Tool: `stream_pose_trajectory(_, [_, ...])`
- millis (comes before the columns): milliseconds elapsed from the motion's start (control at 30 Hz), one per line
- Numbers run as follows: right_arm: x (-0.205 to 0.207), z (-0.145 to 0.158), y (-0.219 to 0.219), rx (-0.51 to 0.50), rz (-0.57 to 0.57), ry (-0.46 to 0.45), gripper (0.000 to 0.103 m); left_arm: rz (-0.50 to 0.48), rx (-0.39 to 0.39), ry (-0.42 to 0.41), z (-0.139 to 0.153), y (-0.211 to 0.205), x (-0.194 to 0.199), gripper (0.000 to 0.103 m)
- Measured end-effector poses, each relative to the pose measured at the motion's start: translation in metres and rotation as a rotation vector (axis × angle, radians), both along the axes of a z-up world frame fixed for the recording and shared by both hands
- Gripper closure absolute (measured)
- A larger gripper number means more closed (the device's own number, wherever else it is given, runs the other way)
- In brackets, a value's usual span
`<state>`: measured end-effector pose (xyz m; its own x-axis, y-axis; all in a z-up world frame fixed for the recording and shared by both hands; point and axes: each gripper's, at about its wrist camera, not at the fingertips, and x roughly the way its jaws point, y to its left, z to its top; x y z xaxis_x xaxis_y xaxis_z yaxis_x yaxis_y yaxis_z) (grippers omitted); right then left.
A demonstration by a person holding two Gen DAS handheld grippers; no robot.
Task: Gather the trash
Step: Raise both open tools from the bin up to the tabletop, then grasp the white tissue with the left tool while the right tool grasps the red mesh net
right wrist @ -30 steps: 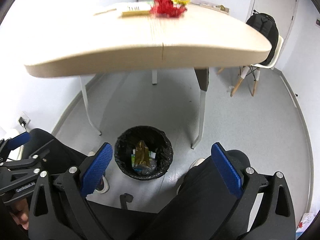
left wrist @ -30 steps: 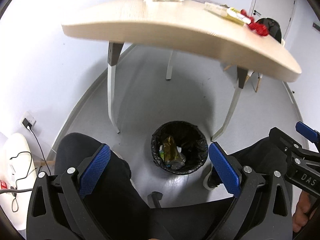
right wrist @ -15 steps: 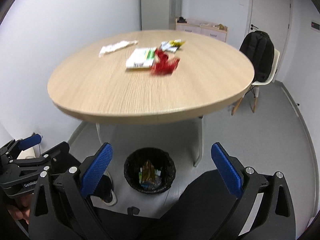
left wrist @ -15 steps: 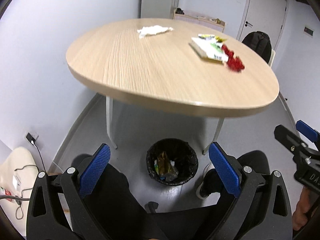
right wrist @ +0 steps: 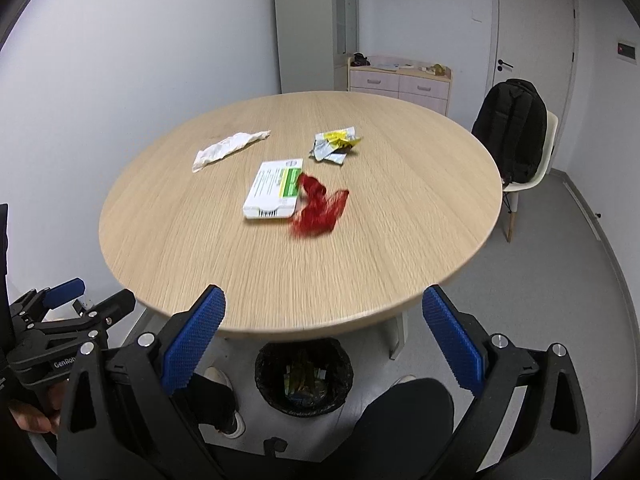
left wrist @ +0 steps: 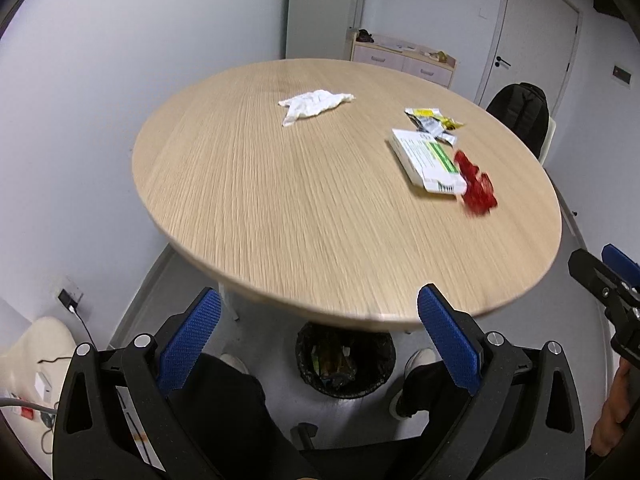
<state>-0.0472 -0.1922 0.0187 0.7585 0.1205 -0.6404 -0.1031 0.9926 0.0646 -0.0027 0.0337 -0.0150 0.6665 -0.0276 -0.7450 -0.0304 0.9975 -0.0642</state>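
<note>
Compared with half a second before, both cameras had risen further: the round wooden table [right wrist: 300, 208] filled more of each frame from above, and the black-lined trash bin [right wrist: 305, 376] had slid toward the bottom centre, partly hidden under the table's near edge. The left hand-held gripper [left wrist: 318, 344] stood with its blue pads wide apart and nothing between them, and the right hand-held gripper [right wrist: 324, 344] was spread just as wide and likewise held nothing. In the right wrist view, four pieces of trash lay on the table in the middle of the frame: a white carton with a green band [right wrist: 274, 194], its long axis running from lower left to upper right; a crumpled red wrapper [right wrist: 318, 210] touching the carton's right edge (blurred, so its shape was hard to read); a yellow and silver wrapper [right wrist: 335, 145] just above those; and a crumpled white tissue [right wrist: 228, 149] stretched toward the upper right, off at the left of the group. In the left wrist view the tissue [left wrist: 314, 105] sat in the upper middle, with the carton [left wrist: 428, 160] slanting from upper left to lower right at the right side. The bin [left wrist: 345, 360] held several wrappers, green and brownish, too small to identify. A black backpack [right wrist: 514, 128] rested on a white chair at the right edge.
</note>
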Motion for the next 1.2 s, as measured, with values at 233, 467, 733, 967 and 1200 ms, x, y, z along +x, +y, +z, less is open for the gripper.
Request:
stream_pose_trajectory(233, [0.036, 0.005, -0.001, -0.006, 0.002, 0.010, 0.009, -0.006, 0.008, 0.011, 0.007, 0.001, 0.044, 0.006])
stream_pose_trajectory(467, [0.079, -0.001, 0.000, -0.011, 0.010, 0.049, 0.016, -0.005, 0.011, 0.036, 0.003, 0.009, 0.096, 0.006])
stream_pose_trajectory(733, [0.130, -0.012, -0.001, -0.007, 0.029, 0.108, 0.024, -0.006, 0.021, 0.067, 0.002, 0.017, 0.177, 0.006])
stream_pose_trajectory(967, [0.167, -0.018, -0.008, 0.048, 0.043, 0.174, 0.034, -0.034, -0.004, 0.105, 0.002, 0.016, 0.262, 0.006])
stream_pose_trajectory(1200, [0.179, -0.023, -0.012, 0.107, 0.061, 0.241, 0.041, -0.033, 0.031, 0.145, -0.013, 0.012, 0.314, 0.008])
